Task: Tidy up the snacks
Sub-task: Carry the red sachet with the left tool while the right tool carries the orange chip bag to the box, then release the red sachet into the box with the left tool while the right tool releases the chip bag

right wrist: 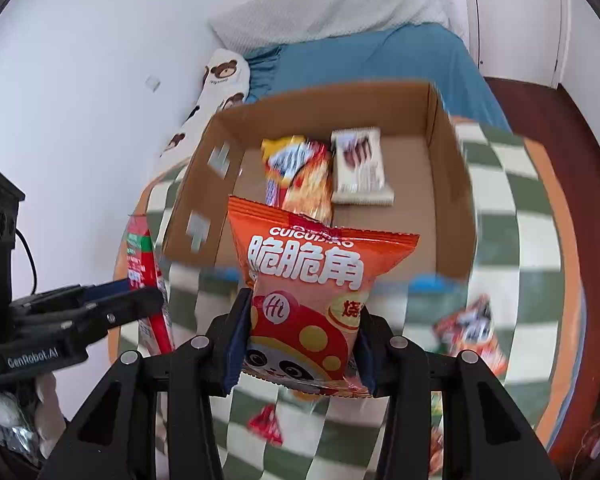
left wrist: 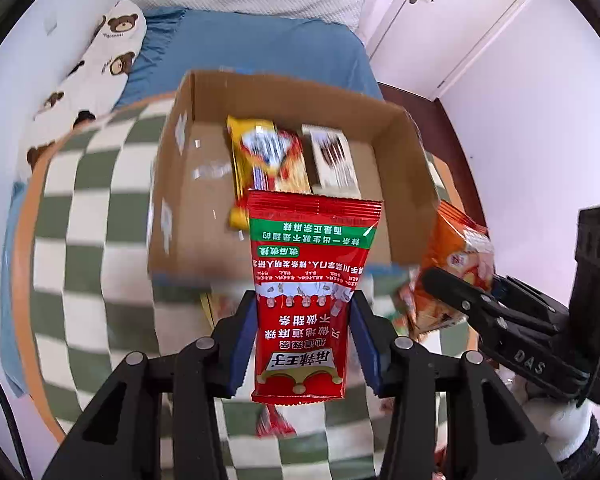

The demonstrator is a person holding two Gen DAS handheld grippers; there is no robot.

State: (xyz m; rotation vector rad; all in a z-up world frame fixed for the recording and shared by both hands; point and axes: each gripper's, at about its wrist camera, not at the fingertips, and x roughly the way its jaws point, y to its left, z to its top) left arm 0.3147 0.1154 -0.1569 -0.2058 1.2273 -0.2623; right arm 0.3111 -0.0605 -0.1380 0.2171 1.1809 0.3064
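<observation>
My left gripper (left wrist: 304,308) is shut on a red spicy-strip packet (left wrist: 308,256), held up in front of an open cardboard box (left wrist: 284,84). My right gripper (right wrist: 306,312) is shut on an orange puffed-snack bag (right wrist: 308,272) before the same box (right wrist: 340,96). Each gripper shows in the other's view: the right gripper (left wrist: 452,292) with its orange bag (left wrist: 456,256), and the left gripper (right wrist: 140,300) with its red packet (right wrist: 140,248). In the box lie a yellow snack packet (left wrist: 264,152) and a white-and-brown carton (left wrist: 332,160).
The box stands on a green-and-white checkered cloth (left wrist: 84,240). Loose packets lie on it: an orange one (right wrist: 472,328) to the right and a small red one (right wrist: 268,424) below my grippers. Behind are a blue bed (left wrist: 260,48), a bear-print pillow (left wrist: 100,64) and a white door (left wrist: 440,12).
</observation>
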